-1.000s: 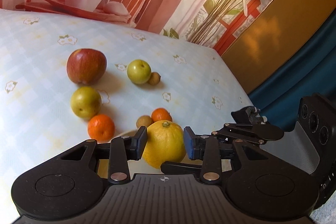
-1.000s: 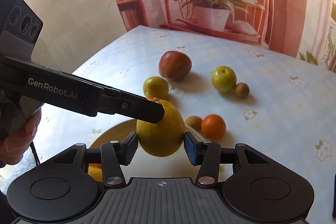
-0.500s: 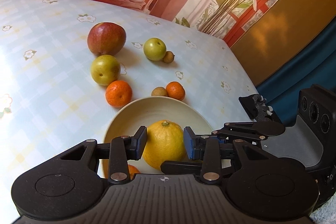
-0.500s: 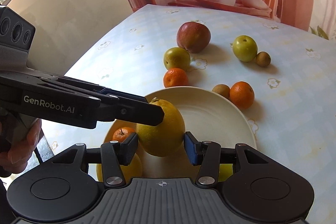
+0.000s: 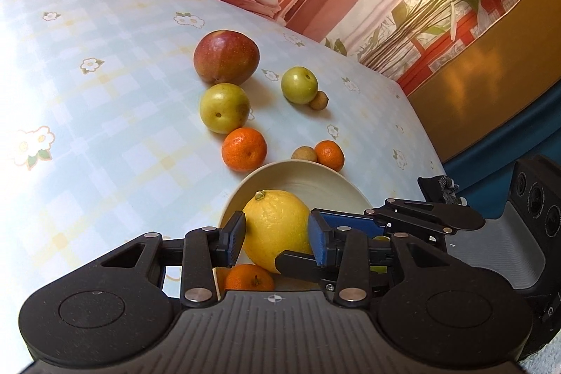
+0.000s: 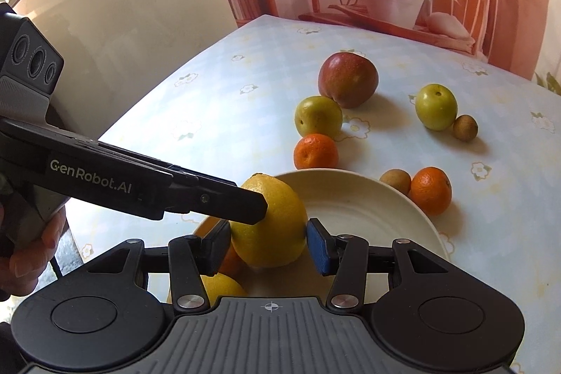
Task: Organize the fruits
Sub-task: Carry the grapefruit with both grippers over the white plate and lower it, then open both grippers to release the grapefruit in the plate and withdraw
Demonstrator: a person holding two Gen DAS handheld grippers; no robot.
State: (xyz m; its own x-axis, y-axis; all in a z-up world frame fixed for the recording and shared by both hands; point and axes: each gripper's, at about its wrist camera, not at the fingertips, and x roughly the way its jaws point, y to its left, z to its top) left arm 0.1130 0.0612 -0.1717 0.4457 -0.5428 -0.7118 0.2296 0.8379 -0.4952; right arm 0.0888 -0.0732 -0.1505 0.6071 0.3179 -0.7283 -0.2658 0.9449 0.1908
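Both tools meet on one large yellow citrus [image 5: 277, 226], which sits over the near part of the cream plate [image 5: 315, 179]. The left hand-held gripper [image 5: 276, 238] has its two pads on either side of the fruit; the right pad touches the rind, while the left pad sits at its edge, so a firm grip cannot be confirmed. The right hand-held gripper [image 6: 269, 246] brackets the same fruit from the other side, its left pad pressed against the skin and its blue right pad just beside it. In the right wrist view, the left tool's black finger lies across the top of the citrus.

Below the left tool's fingers, a small mandarin [image 5: 249, 277] rests on the plate. Beyond the plate's far rim on the counter [image 5: 105, 128] lie two more mandarins, two green-yellow apples, a red apple [image 5: 226, 57] and two small brown fruits.
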